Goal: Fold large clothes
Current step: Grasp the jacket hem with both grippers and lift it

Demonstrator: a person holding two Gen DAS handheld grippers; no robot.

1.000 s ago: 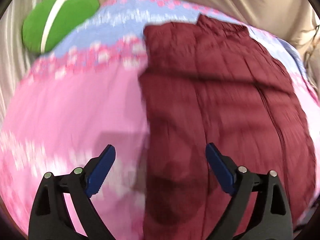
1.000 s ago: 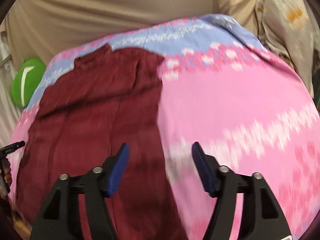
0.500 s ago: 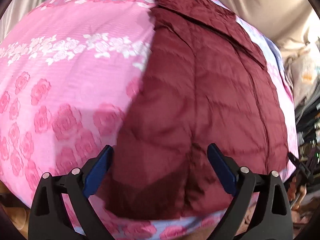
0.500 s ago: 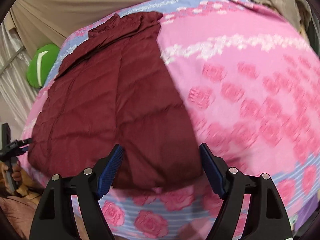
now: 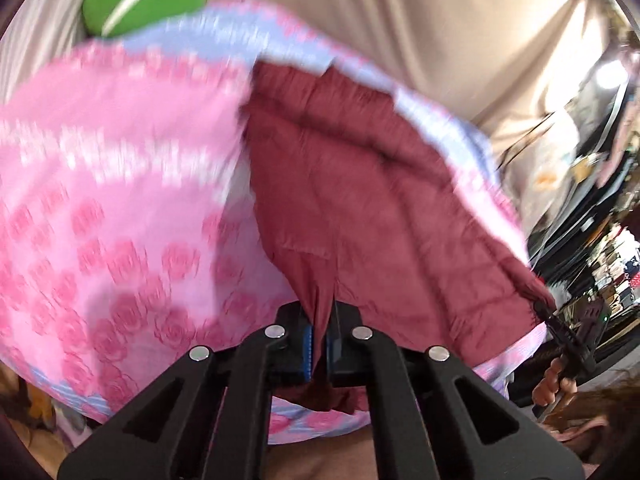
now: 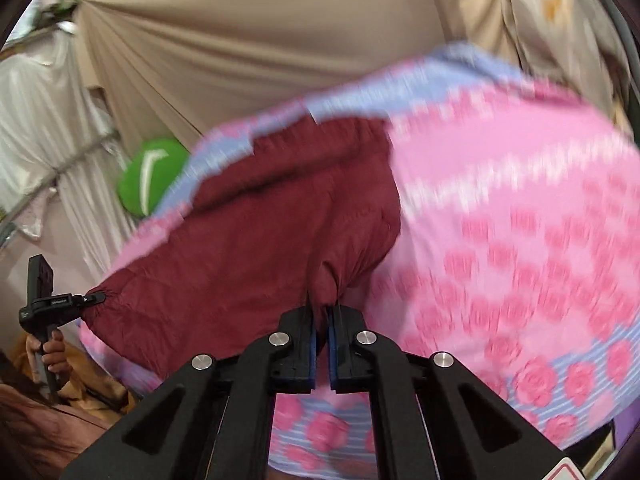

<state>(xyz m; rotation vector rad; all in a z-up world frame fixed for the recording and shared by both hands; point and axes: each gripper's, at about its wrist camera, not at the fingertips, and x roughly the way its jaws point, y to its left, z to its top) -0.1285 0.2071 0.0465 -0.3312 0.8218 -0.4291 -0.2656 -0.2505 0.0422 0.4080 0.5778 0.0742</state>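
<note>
With the left gripper [image 5: 318, 344] and right gripper [image 6: 322, 346] each pinching a near corner of the maroon quilted jacket [image 5: 360, 208] spread mid-frame on the pink rose bedspread [image 5: 120, 208], both corners should rise evenly and travel toward the collar at the upper frame.

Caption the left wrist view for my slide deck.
Left hand-held gripper shut on the maroon jacket's hem, over a pink rose-print bedspread.

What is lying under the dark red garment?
Under the dark red garment lies a pink rose-patterned sheet with a pale blue border, showing all around it. Whatever is between the garment and the sheet is covered and cannot be seen.
</note>
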